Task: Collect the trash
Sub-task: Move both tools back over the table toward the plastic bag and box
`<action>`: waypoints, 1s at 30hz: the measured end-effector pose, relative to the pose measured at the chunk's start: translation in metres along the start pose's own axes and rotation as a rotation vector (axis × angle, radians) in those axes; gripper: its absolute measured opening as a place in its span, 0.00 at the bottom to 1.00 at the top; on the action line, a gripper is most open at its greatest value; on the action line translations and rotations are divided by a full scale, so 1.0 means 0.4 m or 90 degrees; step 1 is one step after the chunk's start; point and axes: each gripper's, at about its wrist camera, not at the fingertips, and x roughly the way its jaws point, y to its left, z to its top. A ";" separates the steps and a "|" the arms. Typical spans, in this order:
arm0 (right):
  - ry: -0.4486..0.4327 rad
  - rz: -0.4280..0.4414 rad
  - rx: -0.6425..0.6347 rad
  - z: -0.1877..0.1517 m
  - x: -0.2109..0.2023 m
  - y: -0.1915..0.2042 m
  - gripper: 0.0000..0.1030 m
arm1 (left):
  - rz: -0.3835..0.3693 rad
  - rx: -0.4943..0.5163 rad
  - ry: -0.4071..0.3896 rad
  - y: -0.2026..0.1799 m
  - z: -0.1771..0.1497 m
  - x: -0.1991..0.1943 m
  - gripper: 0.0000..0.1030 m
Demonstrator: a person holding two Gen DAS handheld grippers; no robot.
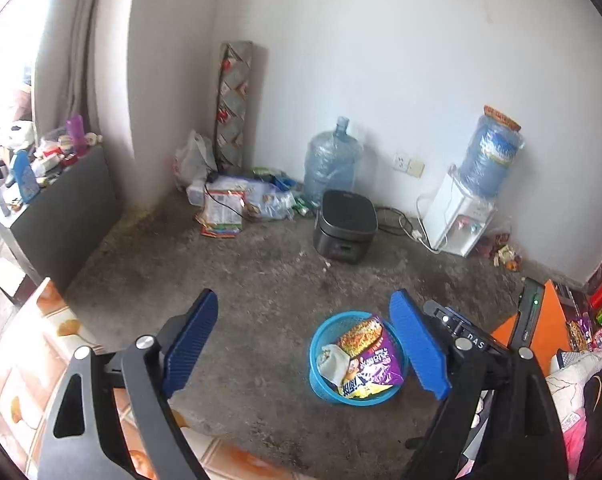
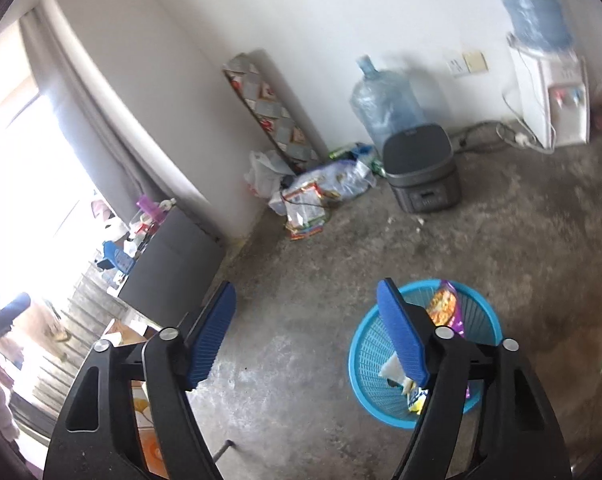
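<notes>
A round blue plastic mesh waste basket (image 1: 321,380) stands on the bare grey concrete floor (image 1: 261,280), and it already holds several pieces of rubbish: a large purple and yellow snack packet (image 1: 371,354) propped against the rim, a crumpled pale wad of paper or wrapper (image 1: 334,362) beside it, and some smaller yellow scraps lower down. That much of the collecting looks done.

The left hand-held gripper (image 1: 301,344) hangs above the floor just beside the basket, its blue ribbed fingers spread wide with nothing between them. The right hand-held gripper (image 2: 305,336) is likewise spread apart and carries nothing; one of its fingers overlaps the basket's near rim in the right wrist view.

A good deal seems left to gather. In the far corner lies a heap of printed wrappers and clear plastic bags (image 1: 245,200), next to a white plastic carrier bag (image 1: 193,160). More small coloured scraps (image 1: 501,252) sit on the floor by the white water dispenser (image 1: 457,220). Bright packets (image 1: 585,328) also show at the right edge of the left wrist view, though it is hard to tell whether they are rubbish.

By this reading the task is partway through, with both tools free for the next pickup.
</notes>
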 end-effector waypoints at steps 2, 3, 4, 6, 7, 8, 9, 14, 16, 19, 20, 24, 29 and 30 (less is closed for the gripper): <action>-0.036 0.004 -0.048 -0.007 -0.045 0.060 0.84 | 0.022 -0.024 -0.038 0.032 -0.018 -0.095 0.91; -0.053 0.003 -0.070 -0.011 -0.066 0.088 0.90 | 0.035 -0.038 -0.057 0.047 -0.031 -0.139 0.94; -0.070 0.001 -0.092 -0.017 -0.086 0.114 0.92 | 0.049 -0.052 -0.073 0.060 -0.042 -0.179 0.95; -0.097 0.001 -0.131 -0.028 -0.118 0.161 0.92 | 0.080 -0.075 -0.104 0.088 -0.072 -0.257 0.95; -0.106 0.002 -0.151 -0.035 -0.128 0.182 0.92 | 0.094 -0.083 -0.117 0.097 -0.086 -0.291 0.95; -0.111 0.010 -0.169 -0.041 -0.139 0.201 0.92 | 0.112 -0.090 -0.129 0.107 -0.104 -0.327 0.95; -0.114 0.021 -0.186 -0.049 -0.145 0.217 0.92 | 0.127 -0.096 -0.138 0.116 -0.117 -0.356 0.95; -0.125 0.104 -0.233 -0.079 -0.185 0.288 0.92 | 0.170 -0.131 -0.171 0.167 -0.195 -0.492 0.95; -0.126 0.130 -0.246 -0.089 -0.202 0.321 0.92 | 0.178 -0.153 -0.173 0.187 -0.228 -0.533 0.95; -0.121 0.173 -0.260 -0.105 -0.223 0.360 0.92 | 0.193 -0.186 -0.178 0.219 -0.286 -0.590 0.95; -0.122 0.185 -0.263 -0.112 -0.234 0.372 0.92 | 0.198 -0.197 -0.178 0.229 -0.308 -0.609 0.95; -0.113 0.222 -0.281 -0.139 -0.258 0.395 0.92 | 0.206 -0.243 -0.168 0.259 -0.392 -0.664 0.95; 0.003 0.317 -0.261 -0.177 -0.231 0.433 0.92 | 0.213 -0.300 -0.148 0.287 -0.499 -0.710 0.95; 0.028 0.329 -0.258 -0.186 -0.224 0.441 0.92 | 0.214 -0.311 -0.143 0.293 -0.521 -0.716 0.95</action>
